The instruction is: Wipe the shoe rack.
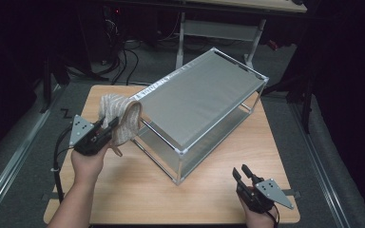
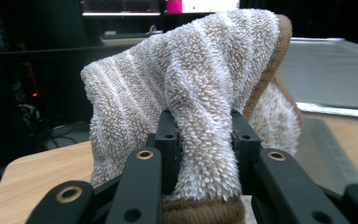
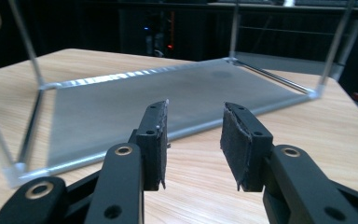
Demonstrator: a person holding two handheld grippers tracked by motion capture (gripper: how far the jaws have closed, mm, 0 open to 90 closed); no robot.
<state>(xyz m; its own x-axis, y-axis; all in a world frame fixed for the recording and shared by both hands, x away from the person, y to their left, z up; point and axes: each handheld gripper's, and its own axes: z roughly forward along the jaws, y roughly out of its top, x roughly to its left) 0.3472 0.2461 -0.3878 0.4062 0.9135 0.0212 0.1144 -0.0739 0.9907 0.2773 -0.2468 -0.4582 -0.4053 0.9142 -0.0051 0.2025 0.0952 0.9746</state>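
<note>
Fluffy towel gripped beside the metal rack

The left gripper [image 1: 105, 129] has its jaws clenched on a beige-and-white striped towel [image 1: 121, 118] with a brown edge, held up off the wooden tabletop [image 1: 138, 190] just beside the near left end of the two-tier metal rack [image 1: 204, 102], close to its top shelf. The right gripper [image 1: 243, 174] rests near the rack's near right corner, jaws apart with nothing between them, pointing at the rack's lower shelf [image 3: 168, 100].

Wooden table [image 1: 138, 190] — cables [image 1: 123, 61] (floor) behind.
</note>
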